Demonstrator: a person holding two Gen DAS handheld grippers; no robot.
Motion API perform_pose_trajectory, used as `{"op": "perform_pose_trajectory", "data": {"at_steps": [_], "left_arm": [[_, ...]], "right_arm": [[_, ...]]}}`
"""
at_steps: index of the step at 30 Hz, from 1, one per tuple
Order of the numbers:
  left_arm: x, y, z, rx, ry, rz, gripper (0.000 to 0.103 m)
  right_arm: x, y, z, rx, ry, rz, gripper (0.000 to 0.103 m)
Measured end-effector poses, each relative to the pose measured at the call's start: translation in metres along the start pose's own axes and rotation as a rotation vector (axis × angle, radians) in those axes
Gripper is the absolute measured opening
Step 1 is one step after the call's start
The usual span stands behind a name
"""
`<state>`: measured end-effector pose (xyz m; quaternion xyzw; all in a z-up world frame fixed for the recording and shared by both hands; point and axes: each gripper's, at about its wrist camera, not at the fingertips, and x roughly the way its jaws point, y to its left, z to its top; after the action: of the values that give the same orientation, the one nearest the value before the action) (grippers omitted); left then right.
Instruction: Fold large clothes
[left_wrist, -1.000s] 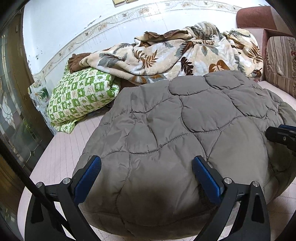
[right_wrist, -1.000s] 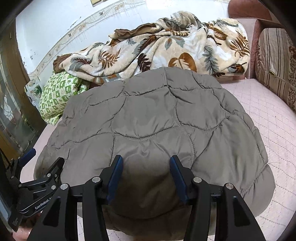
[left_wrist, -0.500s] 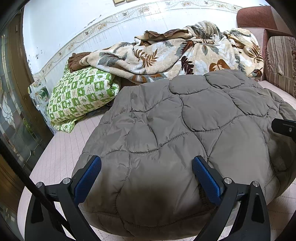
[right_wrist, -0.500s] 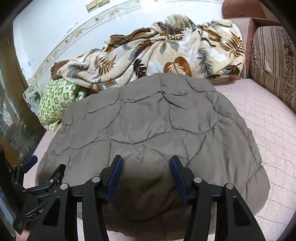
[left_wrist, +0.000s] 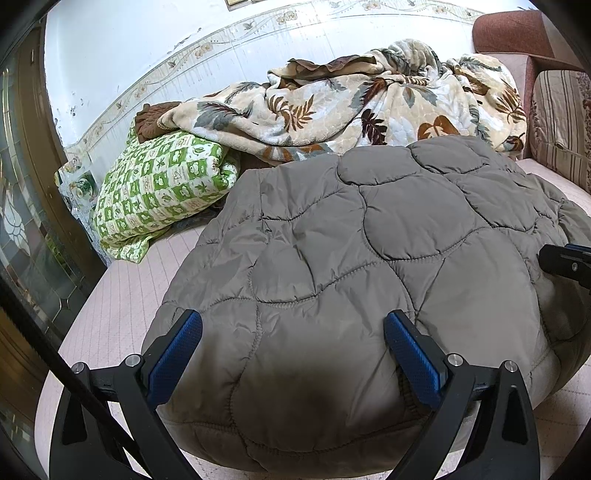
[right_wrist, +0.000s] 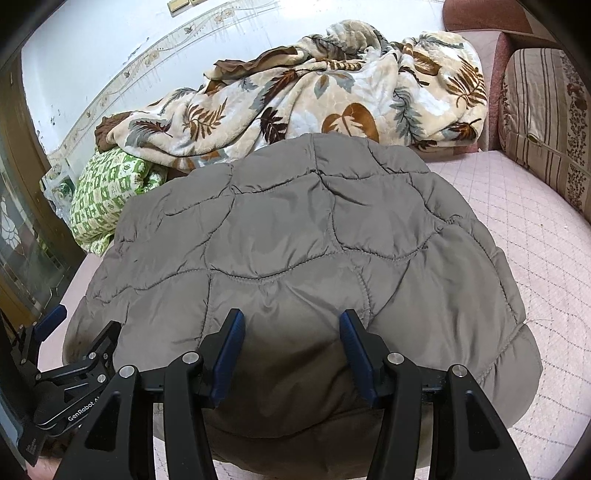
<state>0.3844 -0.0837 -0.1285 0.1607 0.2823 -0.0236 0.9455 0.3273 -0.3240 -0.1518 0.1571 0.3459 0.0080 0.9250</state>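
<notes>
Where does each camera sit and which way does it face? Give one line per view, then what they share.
Left wrist: on the left gripper, angled down over the near left part of the grey quilted coat; its own fingers stand wide apart, and the right gripper's tip shows at the right edge.
Right wrist: on the right gripper, angled down over the coat's near middle; its fingers stand part open, with the left gripper at lower left.
Shared: the coat, leaf-print blanket, green checked bundle, pink bed cover.
</notes>
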Motion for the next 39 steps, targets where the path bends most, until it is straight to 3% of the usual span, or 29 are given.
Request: {"op": "perform_pose_trajectory", "data": {"at_steps": [11, 16, 19, 23, 27, 33, 36, 39], "left_arm": [[0.003, 0.008, -0.003, -0.049, 0.018, -0.035, 0.099], [0.015, 0.045, -0.002, -0.194, 0.084, -0.057, 0.099], [0.029, 0.063, -0.004, -0.271, 0.164, -0.059, 0.099], [0.045, 0.069, -0.013, -0.283, 0.248, -0.066, 0.101], [0.039, 0.076, -0.011, -0.297, 0.239, -0.084, 0.1], [0.027, 0.13, -0.011, -0.408, 0.216, -0.074, 0.1], [0.032, 0.163, -0.028, -0.479, 0.277, -0.082, 0.1], [0.033, 0.193, -0.06, -0.588, 0.37, -0.142, 0.1]], "right_arm": [[-0.008, -0.008, 0.004, 0.038, -0.03, -0.005, 0.058], [-0.012, -0.016, 0.006, 0.062, -0.04, -0.01, 0.058], [-0.011, -0.02, 0.005, 0.073, -0.031, -0.007, 0.058], [0.004, -0.019, 0.001, 0.045, 0.036, -0.016, 0.062], [0.001, -0.018, 0.003, 0.034, 0.03, -0.021, 0.062], [-0.032, -0.039, 0.011, 0.087, -0.042, -0.023, 0.063], [-0.045, -0.06, 0.011, 0.154, -0.042, -0.025, 0.063], [-0.056, -0.081, 0.006, 0.247, -0.033, -0.017, 0.07]]}}
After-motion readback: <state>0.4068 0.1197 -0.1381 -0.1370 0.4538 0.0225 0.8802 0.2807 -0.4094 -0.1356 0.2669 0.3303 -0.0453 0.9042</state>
